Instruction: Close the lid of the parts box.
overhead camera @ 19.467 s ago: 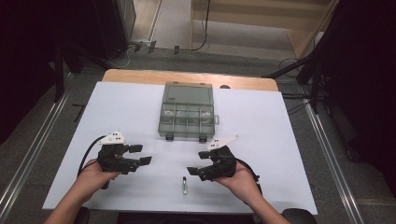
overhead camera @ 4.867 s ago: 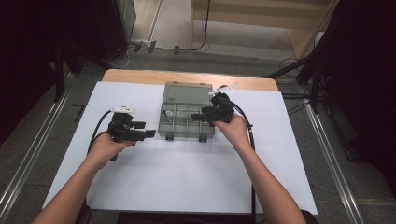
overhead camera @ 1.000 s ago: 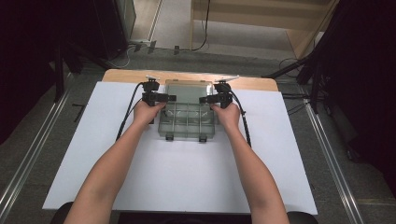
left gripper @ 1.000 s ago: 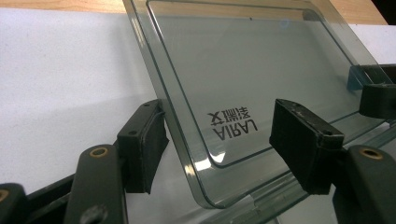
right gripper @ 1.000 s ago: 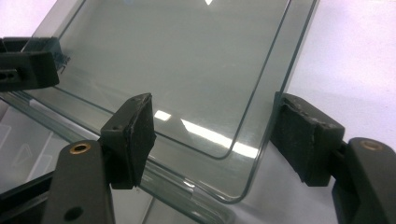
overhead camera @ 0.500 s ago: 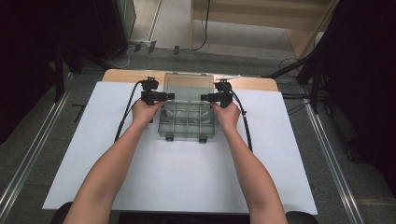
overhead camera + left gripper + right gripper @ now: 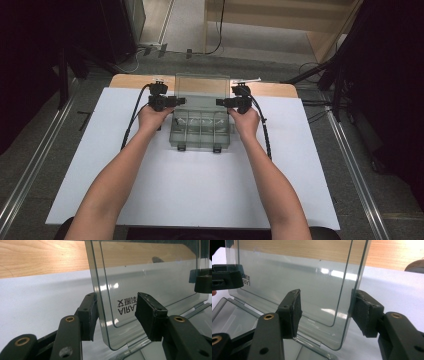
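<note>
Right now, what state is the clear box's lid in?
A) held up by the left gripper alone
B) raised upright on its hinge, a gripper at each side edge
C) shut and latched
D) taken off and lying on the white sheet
B: the lid stands up from the back of the clear box, with the left gripper straddling one side edge and the right gripper the other; both jaw pairs have just been closing around it.

Wooden table [image 7: 280, 90] is covered by a white sheet [image 7: 150, 180]; a clear plastic box [image 7: 200, 131] is set on the sheet, its raised lid between the jaws.
</note>
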Demonstrator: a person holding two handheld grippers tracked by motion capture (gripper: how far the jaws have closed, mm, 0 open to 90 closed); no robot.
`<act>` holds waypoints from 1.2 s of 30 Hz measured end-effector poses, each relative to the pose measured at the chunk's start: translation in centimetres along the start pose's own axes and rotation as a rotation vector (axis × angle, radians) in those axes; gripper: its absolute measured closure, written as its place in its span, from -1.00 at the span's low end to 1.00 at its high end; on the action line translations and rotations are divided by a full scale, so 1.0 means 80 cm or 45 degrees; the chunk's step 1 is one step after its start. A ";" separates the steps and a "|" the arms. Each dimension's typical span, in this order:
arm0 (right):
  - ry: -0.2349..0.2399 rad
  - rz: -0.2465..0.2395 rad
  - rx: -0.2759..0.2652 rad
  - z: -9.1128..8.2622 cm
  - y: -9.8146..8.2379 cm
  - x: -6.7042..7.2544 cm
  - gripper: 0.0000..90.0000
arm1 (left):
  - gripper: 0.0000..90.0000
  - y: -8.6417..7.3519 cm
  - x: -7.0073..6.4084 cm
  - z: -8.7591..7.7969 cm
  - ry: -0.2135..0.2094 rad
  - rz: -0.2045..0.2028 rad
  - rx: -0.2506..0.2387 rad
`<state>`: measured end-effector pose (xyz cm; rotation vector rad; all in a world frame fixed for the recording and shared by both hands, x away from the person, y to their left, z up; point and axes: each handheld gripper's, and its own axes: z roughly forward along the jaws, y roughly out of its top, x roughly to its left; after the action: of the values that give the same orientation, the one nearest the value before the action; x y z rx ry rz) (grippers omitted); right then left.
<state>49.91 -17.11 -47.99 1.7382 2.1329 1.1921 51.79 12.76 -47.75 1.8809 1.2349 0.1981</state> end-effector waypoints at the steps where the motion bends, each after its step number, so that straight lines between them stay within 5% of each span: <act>1: -0.001 -0.004 -0.002 -0.002 0.001 0.000 0.00 | 0.15 0.000 -0.001 -0.001 -0.006 0.000 -0.004; 12: 0.025 -0.023 -0.045 -0.017 0.004 0.003 0.03 | 0.15 0.001 -0.002 -0.013 -0.055 -0.017 -0.029; 36: 0.050 -0.150 -0.088 -0.043 -0.011 0.012 0.16 | 0.13 -0.002 -0.011 -0.034 -0.094 0.064 -0.038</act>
<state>46.98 -17.97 -45.91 1.5506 2.1551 1.2621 49.76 13.62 -45.95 1.8778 1.1303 0.1720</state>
